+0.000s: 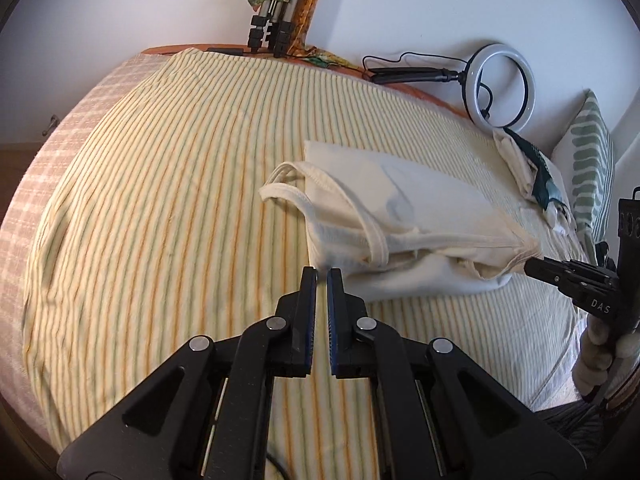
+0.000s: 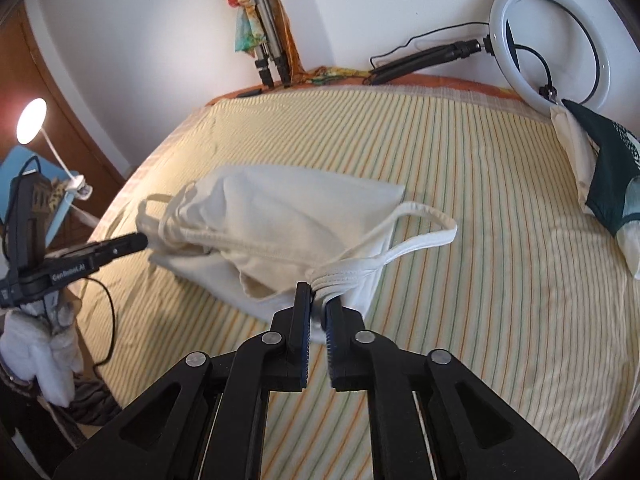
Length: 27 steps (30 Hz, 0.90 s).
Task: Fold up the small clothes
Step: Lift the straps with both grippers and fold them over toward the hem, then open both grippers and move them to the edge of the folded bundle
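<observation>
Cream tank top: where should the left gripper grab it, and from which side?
Probably the tank top's near corner, with the left gripper coming in low from the near side. The layers stack into a thick edge there, opposite the right gripper's hold.

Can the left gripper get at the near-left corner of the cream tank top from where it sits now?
Probably yes: the left gripper sits right at the tank top corner, nothing between them, jaws nearly closed and empty.
</observation>
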Each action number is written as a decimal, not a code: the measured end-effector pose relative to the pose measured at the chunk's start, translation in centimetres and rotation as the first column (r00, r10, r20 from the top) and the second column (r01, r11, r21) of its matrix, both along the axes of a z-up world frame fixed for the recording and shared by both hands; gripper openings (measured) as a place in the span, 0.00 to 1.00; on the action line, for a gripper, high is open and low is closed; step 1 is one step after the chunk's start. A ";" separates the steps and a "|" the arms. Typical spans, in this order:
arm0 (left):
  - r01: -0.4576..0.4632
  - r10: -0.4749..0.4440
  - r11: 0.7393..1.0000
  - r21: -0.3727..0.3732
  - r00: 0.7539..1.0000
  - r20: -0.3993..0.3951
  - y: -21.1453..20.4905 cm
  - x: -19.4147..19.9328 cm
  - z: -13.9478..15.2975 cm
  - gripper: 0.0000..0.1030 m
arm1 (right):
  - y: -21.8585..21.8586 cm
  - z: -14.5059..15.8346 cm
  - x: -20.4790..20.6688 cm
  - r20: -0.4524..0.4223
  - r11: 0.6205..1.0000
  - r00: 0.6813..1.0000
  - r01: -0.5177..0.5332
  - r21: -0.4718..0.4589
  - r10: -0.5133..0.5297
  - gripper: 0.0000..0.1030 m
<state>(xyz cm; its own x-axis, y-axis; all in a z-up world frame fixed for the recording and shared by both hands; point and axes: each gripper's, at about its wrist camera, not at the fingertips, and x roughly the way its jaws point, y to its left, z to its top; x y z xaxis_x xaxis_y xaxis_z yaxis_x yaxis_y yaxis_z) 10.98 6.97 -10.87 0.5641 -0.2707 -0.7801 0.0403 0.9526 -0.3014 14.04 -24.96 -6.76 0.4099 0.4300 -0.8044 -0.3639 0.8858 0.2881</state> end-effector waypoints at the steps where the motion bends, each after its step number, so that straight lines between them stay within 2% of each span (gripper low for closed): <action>1: 0.000 0.000 1.000 -0.002 1.000 -0.001 0.3 -0.4 0.3 0.02 | -0.2 0.0 -0.5 -0.010 1.000 1.000 -0.003 0.002 0.003 0.08; 3: 0.010 -0.010 1.000 -0.005 0.999 0.032 0.5 -1.2 1.4 0.02 | -0.6 0.5 -1.6 -0.030 1.000 0.999 -0.019 0.021 0.020 0.08; 6: 0.031 -0.027 0.999 -0.040 0.996 0.086 0.3 -1.2 3.7 0.02 | -1.1 1.8 -2.7 -0.045 0.992 0.998 -0.038 0.117 0.044 0.08; 10: 0.075 -0.072 0.997 -0.018 0.991 0.109 -1.4 1.4 5.8 0.02 | -0.3 4.1 -2.1 0.047 0.990 0.998 -0.053 0.131 0.047 0.08; 13: 0.113 -0.111 0.992 -0.061 0.993 0.039 -2.6 5.0 5.5 0.02 | 0.6 4.2 0.7 0.048 0.992 0.998 -0.035 0.120 0.029 0.08; 16: 0.116 -0.117 0.992 -0.038 0.993 -0.009 -3.5 7.8 4.6 0.02 | 1.2 2.7 3.9 0.000 0.995 1.000 -0.001 0.097 0.001 0.08; 20: 0.123 -0.124 0.992 -0.022 0.988 -0.091 -3.9 9.7 2.4 0.02 | 1.1 0.4 5.4 -0.076 0.996 0.997 0.030 0.089 -0.023 0.08; 22: 0.125 -0.125 0.992 -0.006 0.984 -0.125 -4.1 9.9 1.4 0.02 | 1.3 -0.3 5.2 -0.100 0.997 0.995 0.017 0.071 -0.010 0.08; 24: 0.133 -0.135 0.991 -0.023 0.977 -0.165 -3.7 9.5 0.4 0.02 | 1.8 -0.6 4.7 -0.111 0.999 0.994 -0.014 0.037 0.018 0.08; 27: 0.145 -0.145 0.989 -0.014 0.971 -0.192 -3.3 7.4 -0.4 0.02 | 2.3 -0.7 3.2 -0.118 0.997 0.990 -0.080 0.008 0.080 0.08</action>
